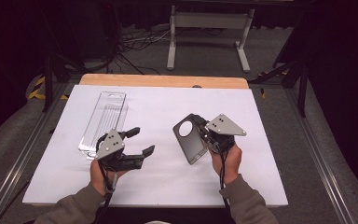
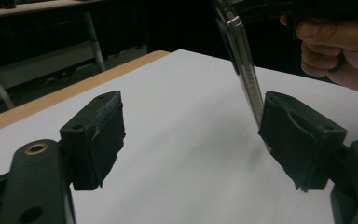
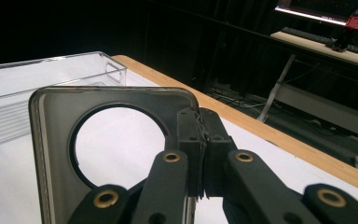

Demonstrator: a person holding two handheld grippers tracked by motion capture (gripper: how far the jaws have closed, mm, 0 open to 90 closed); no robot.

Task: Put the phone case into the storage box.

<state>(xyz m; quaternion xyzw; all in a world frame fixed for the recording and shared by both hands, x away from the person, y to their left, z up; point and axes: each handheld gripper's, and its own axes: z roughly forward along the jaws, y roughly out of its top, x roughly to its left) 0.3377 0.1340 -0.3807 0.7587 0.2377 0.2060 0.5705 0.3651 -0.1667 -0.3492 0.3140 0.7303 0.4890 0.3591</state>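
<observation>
High view: white table [image 1: 168, 186] on grey floor; right tongs [image 1: 204, 135] clamp phone case [image 1: 189, 138], left tongs [image 1: 140, 142] apart.

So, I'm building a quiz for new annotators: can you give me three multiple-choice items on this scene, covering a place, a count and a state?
1. Where does the clear plastic tray lie?
A. left part of the white sheet
B. on the floor
C. in the left gripper

2. How many round holes has the dark phone case?
A. none
B. one
C. three

3. How is the right gripper?
A. open
B. shut on the phone case
C. lying on the sheet

Answers: 1 A, it lies flat beside the left gripper; 2 B, one large cutout shows; 3 B, its jaws pinch the case edge.
</observation>
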